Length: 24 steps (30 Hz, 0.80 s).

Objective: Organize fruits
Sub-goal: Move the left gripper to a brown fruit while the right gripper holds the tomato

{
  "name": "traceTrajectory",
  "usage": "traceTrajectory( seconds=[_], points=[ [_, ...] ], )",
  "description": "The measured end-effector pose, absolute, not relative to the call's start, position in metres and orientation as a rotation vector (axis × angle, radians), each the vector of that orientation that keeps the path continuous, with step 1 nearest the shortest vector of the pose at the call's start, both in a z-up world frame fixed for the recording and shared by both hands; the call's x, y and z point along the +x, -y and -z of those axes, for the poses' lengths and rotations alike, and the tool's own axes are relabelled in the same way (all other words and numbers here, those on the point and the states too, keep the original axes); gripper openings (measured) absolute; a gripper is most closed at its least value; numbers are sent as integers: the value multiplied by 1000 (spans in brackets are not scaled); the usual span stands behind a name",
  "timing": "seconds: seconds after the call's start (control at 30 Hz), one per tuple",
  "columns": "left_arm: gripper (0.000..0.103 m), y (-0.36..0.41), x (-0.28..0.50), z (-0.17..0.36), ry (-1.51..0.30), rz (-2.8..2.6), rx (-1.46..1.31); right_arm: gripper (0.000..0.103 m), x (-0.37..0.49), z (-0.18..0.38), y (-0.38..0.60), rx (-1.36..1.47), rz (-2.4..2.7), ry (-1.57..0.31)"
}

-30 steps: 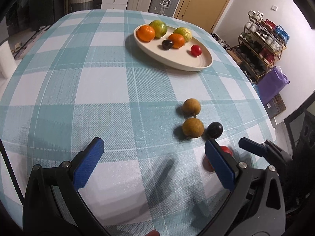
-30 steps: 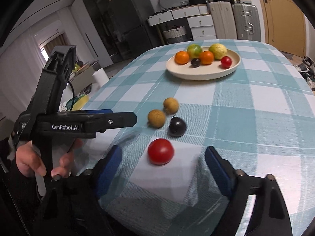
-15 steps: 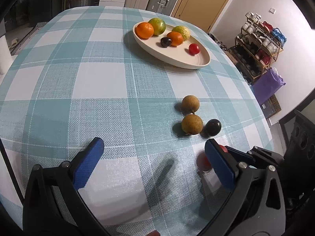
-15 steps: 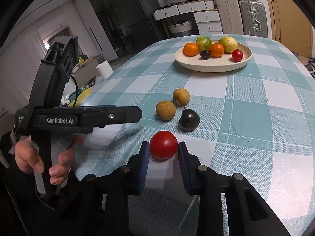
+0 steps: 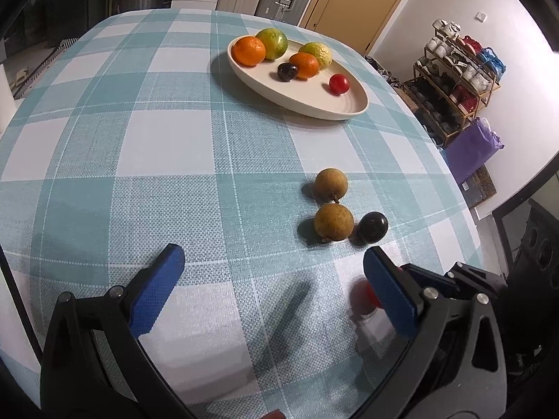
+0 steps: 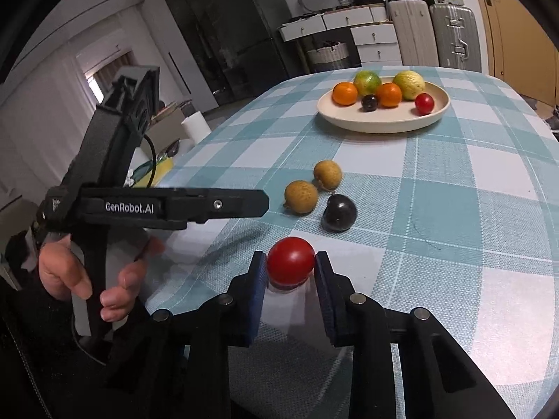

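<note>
My right gripper [image 6: 290, 265] is shut on a red tomato [image 6: 290, 261] near the table's front edge; the tomato also shows in the left wrist view [image 5: 364, 295], partly hidden by my blue finger. Just beyond it lie two brown longans [image 6: 301, 197] [image 6: 327, 174] and a dark plum [image 6: 339, 213]. A cream plate [image 6: 377, 124] farther back holds oranges, green citrus, a dark plum and a small red tomato. My left gripper [image 5: 272, 279] is open and empty, above the cloth to the left of the loose fruits [image 5: 333, 222].
The table has a teal and white checked cloth [image 5: 139, 146]. The hand-held left gripper [image 6: 167, 206] hangs over the table's left edge in the right wrist view. Suitcases and drawers stand behind the table, and a shelf rack [image 5: 457, 80] is to the right.
My right gripper closed from wide open onto the red tomato. My left gripper stayed open and shifted slightly.
</note>
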<state>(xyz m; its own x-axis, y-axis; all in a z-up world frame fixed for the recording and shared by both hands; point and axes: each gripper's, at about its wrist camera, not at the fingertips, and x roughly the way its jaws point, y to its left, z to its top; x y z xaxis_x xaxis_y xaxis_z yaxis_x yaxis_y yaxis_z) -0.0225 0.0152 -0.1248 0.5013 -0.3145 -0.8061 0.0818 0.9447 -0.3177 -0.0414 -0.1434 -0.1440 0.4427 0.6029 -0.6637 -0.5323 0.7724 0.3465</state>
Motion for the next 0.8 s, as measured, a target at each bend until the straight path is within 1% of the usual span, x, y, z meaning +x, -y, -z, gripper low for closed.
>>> traceTrajectory(
  seconds=[0.13,0.37,0.57,0.8],
  points=[
    [102,-13,-20,125,-1023,246,-252,24,-40,142,151,107,-699,-848],
    [102,-14,-17,125,-1022,239,-260,24,-40,142,146,74,-694,-846],
    [102,-15,-18,121,-1012,239,-253,30,-35,146,136,67,-717,-900],
    [102,-17,-19,119,-1007,244,-258,30,-33,150,130,57,-731,-915]
  ],
)
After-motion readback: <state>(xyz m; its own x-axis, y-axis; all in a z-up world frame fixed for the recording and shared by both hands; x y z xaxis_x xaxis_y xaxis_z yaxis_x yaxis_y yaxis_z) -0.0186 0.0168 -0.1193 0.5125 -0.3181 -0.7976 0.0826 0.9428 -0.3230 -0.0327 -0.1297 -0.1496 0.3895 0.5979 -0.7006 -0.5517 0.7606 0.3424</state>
